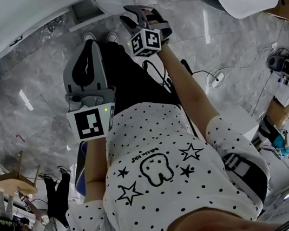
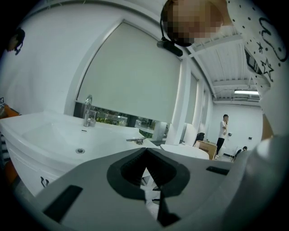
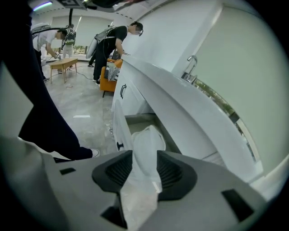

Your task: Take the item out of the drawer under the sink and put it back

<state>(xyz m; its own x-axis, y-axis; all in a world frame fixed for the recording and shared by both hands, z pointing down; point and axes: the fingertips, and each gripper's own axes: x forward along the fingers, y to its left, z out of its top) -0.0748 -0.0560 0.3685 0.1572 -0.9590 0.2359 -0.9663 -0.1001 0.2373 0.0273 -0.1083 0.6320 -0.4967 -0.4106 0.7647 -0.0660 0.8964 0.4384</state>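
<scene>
The drawer (image 3: 143, 120) under the sink (image 3: 180, 92) stands pulled out, with its white front panel and dark handle toward the grey floor (image 3: 83, 106). The right gripper (image 3: 144, 158) points steeply down into it. In the right gripper view its jaws stand at their widest, and a white bag (image 3: 146, 140), apparently soft thin plastic, runs up from the drawer through the gap between the two ribbed pads. The bag's rounded far end lies on the drawer bottom close to the front edge. Its near end passes between the jaws toward the camera. The bag fills most of the gap, and whether its sides brush the pads is hard to tell, but the pads do not appear to squeeze it.

From the head view the right gripper (image 1: 137, 16) reaches forward past the person's legs, just short of the open drawer (image 1: 85, 9) at the sink's lower edge.

The left gripper (image 1: 88, 51) hangs back nearer the person's body, well apart from the drawer. In the left gripper view the left gripper (image 2: 146, 151) points nearly level across the sink basin (image 2: 54, 135) toward its tap (image 2: 88, 110). Its jaw tips are together with nothing between them.
</scene>
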